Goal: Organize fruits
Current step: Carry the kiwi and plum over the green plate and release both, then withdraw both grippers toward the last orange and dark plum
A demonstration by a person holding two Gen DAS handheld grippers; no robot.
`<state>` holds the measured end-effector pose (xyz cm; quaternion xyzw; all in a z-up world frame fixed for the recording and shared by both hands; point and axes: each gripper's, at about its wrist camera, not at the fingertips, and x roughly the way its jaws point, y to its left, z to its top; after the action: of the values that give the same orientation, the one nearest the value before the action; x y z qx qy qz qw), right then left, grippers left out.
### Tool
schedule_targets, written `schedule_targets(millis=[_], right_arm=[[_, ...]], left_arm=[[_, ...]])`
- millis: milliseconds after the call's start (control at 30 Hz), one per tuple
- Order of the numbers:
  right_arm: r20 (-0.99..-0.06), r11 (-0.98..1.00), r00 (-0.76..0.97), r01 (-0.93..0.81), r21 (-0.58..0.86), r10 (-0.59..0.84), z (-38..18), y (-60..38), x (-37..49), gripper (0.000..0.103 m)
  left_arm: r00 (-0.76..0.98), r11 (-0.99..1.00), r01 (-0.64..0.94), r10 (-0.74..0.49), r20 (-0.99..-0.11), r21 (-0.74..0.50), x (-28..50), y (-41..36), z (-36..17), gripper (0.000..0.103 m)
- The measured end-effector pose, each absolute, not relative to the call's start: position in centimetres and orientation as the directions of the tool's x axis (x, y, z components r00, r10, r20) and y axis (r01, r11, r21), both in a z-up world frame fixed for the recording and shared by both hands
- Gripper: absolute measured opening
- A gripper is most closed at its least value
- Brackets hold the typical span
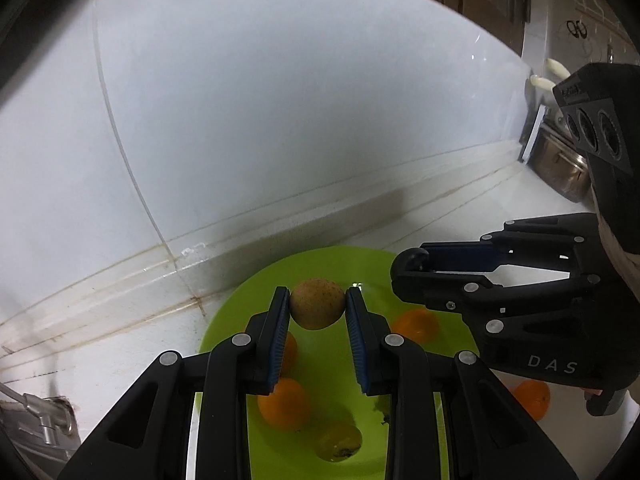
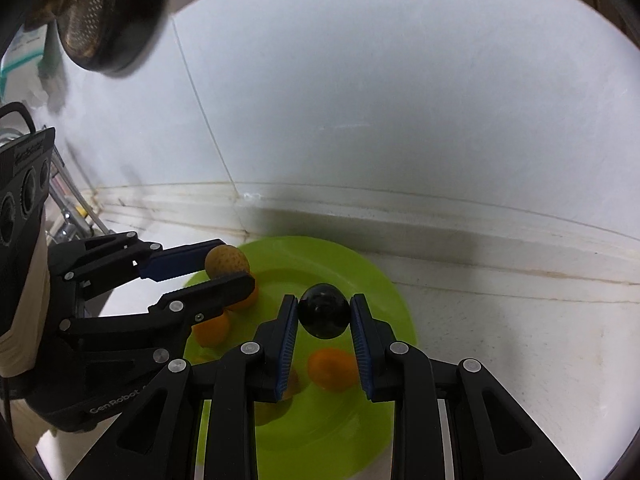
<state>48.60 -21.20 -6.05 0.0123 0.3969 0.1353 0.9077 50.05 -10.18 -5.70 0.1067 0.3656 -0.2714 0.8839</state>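
Left tool (image 1: 317, 307) is clamped on a speckled brown fruit (image 1: 317, 303); right tool (image 2: 323, 317) is clamped on a dark glossy fruit (image 2: 323, 316). Both fruits hang directly above the green plate (image 2: 380, 280) on the white worktop (image 2: 500, 340), the brown one toward the plate's left rim, the dark one nearer its centre. Orange fruits (image 1: 285, 404) already lie on the plate beneath; judged next step is release downward, each tool equally placed.

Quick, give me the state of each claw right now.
Left claw: closed on a speckled brown fruit, above the green plate.
Right claw: closed on a dark round fruit, above the same plate.
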Motion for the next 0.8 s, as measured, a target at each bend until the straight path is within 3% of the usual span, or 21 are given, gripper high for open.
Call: schedule_targets(millis=[200, 333, 433, 667, 800], right_arm=[[-0.727, 0.962, 0.635, -0.239, 0.136, 0.261, -6.7, -21.4, 49.4, 0.028], [-0.731, 0.963, 0.632, -0.236, 0.133, 0.256, -6.7, -21.2, 49.5, 0.028], [-0.729, 0.967, 0.642, -0.224, 0.120, 0.239, -6.6, -21.3, 49.4, 0.036], [-0.705, 0.975, 0.679, -0.207, 0.082, 0.203, -4.9, -21.6, 47.6, 0.037], [-0.681, 0.975, 0.704, -0.208, 0.074, 0.201, -3.5, -21.6, 46.0, 0.043]], left_arm=[[0.570, 0.822, 0.569, -0.400, -0.718, -0.007, 50.5, -10.8, -6.4, 0.029], [0.577, 0.828, 0.561, -0.389, -0.718, 0.002, 50.8, -10.6, -6.3, 0.039], [0.588, 0.837, 0.548, -0.379, -0.715, 0.007, 50.8, -10.3, -5.9, 0.042], [0.634, 0.854, 0.519, -0.351, -0.690, 0.042, 48.8, -9.2, -3.9, 0.050], [0.660, 0.861, 0.507, -0.352, -0.664, 0.048, 47.0, -8.5, -2.1, 0.055]])
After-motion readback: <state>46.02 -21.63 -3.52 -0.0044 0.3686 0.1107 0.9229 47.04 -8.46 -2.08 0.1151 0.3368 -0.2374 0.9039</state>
